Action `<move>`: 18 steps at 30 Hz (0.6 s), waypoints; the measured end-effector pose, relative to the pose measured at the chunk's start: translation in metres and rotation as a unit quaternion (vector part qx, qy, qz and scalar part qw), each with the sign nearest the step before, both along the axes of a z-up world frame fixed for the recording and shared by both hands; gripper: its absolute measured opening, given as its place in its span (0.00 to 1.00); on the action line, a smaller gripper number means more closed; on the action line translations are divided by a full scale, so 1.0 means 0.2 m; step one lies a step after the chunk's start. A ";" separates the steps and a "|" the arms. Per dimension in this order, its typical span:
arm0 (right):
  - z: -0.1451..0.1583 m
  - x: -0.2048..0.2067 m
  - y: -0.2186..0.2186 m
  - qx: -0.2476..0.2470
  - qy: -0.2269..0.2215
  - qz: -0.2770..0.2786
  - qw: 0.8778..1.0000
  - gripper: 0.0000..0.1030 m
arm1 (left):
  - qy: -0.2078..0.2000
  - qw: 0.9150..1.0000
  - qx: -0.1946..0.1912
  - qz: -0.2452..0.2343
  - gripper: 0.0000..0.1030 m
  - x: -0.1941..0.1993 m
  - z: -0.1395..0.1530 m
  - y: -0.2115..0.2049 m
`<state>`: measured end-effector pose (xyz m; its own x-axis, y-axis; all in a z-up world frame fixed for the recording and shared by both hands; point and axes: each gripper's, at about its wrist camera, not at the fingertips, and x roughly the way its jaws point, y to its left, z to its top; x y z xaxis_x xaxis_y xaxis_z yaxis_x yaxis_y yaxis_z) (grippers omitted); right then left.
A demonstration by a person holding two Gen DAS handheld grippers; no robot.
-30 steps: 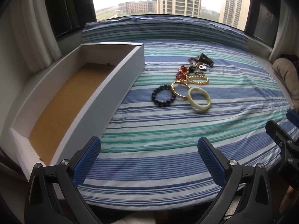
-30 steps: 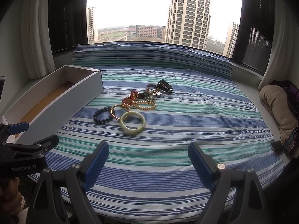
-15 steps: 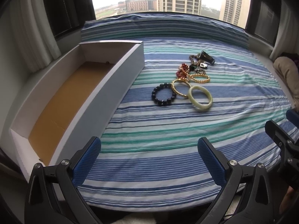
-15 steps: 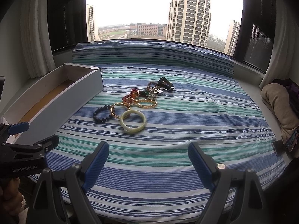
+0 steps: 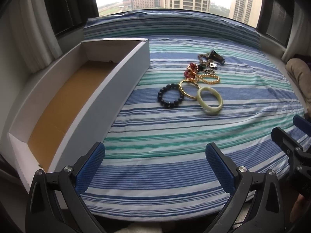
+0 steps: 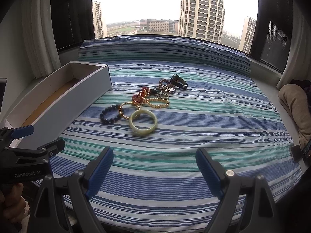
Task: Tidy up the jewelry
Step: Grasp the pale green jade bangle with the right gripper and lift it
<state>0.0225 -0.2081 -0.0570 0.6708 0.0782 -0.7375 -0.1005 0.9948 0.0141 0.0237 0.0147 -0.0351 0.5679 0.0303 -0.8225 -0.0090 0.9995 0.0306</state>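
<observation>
Jewelry (image 5: 194,83) well beyond both hand-held grippers

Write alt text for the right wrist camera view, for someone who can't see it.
A cluster of jewelry, including a pale green bangle, a gold bangle and a dark beaded bracelet, lies on a striped bedspread beside an open white box. The right gripper is open in the foreground, holding nothing, with high-rise buildings outside the window.

Overcast window (image 6: 175,9) backlight, fisheye-warped dark edges
</observation>
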 end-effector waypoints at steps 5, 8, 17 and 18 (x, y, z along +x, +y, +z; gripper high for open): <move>-0.11 0.18 -0.01 0.053 0.051 0.046 0.996 0.86 | 0.005 1.000 0.000 0.002 1.00 0.00 -0.01 0.01; -0.25 0.35 0.04 0.046 0.092 0.077 0.992 0.86 | 0.005 1.000 -0.002 0.007 1.00 0.00 -0.01 0.02; -0.54 0.81 0.19 0.030 0.153 0.118 0.981 0.86 | 0.010 1.000 -0.002 0.020 1.00 0.01 -0.02 0.07; -0.57 0.84 0.21 0.023 0.157 0.121 0.980 0.86 | 0.011 1.000 -0.002 0.020 1.00 0.01 -0.02 0.07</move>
